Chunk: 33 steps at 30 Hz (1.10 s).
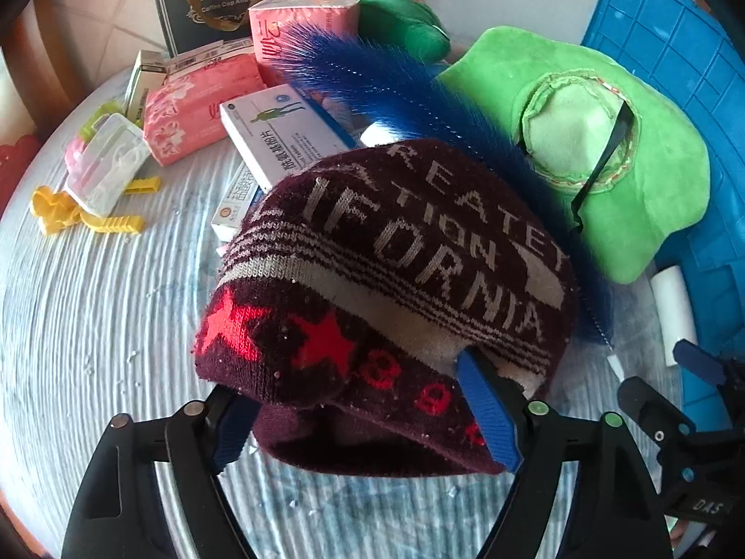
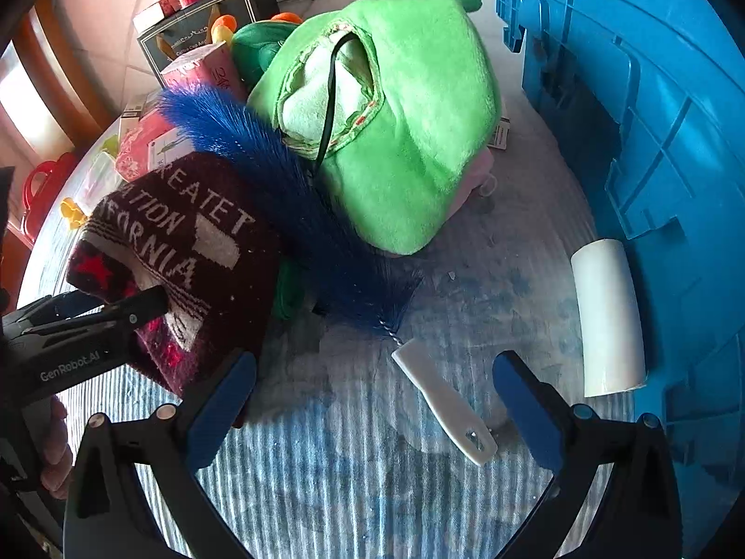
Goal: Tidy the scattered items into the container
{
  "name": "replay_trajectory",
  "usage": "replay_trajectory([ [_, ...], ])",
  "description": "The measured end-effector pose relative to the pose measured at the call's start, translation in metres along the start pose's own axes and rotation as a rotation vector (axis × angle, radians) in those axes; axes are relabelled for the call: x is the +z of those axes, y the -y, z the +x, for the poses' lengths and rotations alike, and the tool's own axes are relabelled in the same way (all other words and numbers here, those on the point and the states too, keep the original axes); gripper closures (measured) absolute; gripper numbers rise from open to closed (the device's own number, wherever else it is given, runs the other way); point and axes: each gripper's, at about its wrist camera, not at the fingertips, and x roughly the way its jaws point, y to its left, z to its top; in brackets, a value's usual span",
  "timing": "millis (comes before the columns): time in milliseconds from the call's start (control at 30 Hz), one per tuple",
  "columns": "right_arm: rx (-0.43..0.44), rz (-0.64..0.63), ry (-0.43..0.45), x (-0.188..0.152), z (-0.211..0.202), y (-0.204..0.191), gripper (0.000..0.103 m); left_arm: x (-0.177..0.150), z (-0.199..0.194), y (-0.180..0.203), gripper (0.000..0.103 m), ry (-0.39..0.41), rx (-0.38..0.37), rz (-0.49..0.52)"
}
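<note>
1. My left claw (image 1: 358, 419) is clamped on the knitted beanie (image 1: 396, 279), its two blue pads pinching the folded brim from either side. The beanie hangs off my fingers above the tabletop (image 1: 116, 326), in front of the green plush cushion (image 1: 605, 149).
2. I judge the beanie light, soft and floppy. It should sag and swing rather than slip, since wool grips the pads well. The doubled brim is the right place to hold; a single layer would stretch.
3. My right claw (image 2: 372, 400) is spread wide and holds nothing. It hovers low over the tabletop, with the white handle of the blue bottle brush (image 2: 298, 214) lying between its fingers.
4. The blue crate (image 2: 652, 139) stands at my right, just beside a white roll (image 2: 605, 316).
5. The left claw reaches in from the left, roughly level, and looks free to carry the beanie across to the crate.
</note>
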Motion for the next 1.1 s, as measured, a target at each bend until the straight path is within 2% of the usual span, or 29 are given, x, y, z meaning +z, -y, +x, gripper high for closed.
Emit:
replay_trajectory([
  [67, 0.004, -0.003, -0.001, 0.002, 0.006, -0.001, 0.000, -0.001, -0.003, -0.003, 0.065, 0.019, 0.041, 0.010],
  [200, 0.026, -0.019, 0.003, 0.008, 0.018, -0.007, 0.000, -0.003, -0.008, -0.018, 0.078, 0.021, 0.046, 0.005],
  [267, 0.030, -0.025, 0.008, 0.010, 0.021, -0.010, 0.000, -0.006, -0.014, -0.025, 0.084, 0.031, 0.073, 0.008],
  [333, 0.035, -0.032, 0.000, 0.012, 0.025, -0.014, 0.000, -0.010, -0.023, -0.033, 0.086, 0.048, 0.132, 0.021],
  [467, 0.044, -0.044, -0.033, 0.010, 0.031, -0.022, 0.000, -0.018, -0.031, -0.055, 0.088, 0.063, 0.256, 0.029],
  [567, 0.051, -0.059, -0.031, 0.007, 0.027, -0.028, 0.000, -0.026, -0.030, -0.076, 0.088, 0.040, 0.292, 0.008],
  [633, 0.044, -0.074, -0.008, 0.006, 0.019, -0.031, 0.000, -0.031, -0.029, -0.089, 0.079, 0.019, 0.268, -0.018],
  [700, 0.038, -0.081, 0.005, 0.007, 0.013, -0.033, 0.013, -0.035, -0.033, -0.094, 0.063, 0.029, 0.242, -0.035],
  [733, 0.046, -0.080, 0.011, 0.008, 0.009, -0.034, 0.024, -0.036, -0.038, -0.093, 0.059, 0.043, 0.233, -0.035],
  [767, 0.056, -0.080, 0.014, 0.009, 0.006, -0.035, 0.031, -0.038, -0.045, -0.091, 0.049, 0.054, 0.226, -0.036],
  [800, 0.063, -0.082, 0.015, 0.010, 0.005, -0.038, 0.032, -0.039, -0.050, -0.090, 0.044, 0.066, 0.215, -0.039],
  [900, 0.079, -0.088, 0.001, 0.010, 0.007, -0.046, 0.032, -0.039, -0.064, -0.084, 0.037, 0.086, 0.167, -0.056],
  [967, 0.085, -0.084, -0.010, 0.008, 0.010, -0.049, 0.032, -0.041, -0.069, -0.077, 0.025, 0.090, 0.129, -0.057],
  [1100, 0.089, -0.070, -0.028, 0.004, 0.011, -0.050, 0.032, -0.049, -0.067, -0.047, 0.023, 0.076, 0.076, 0.016],
])
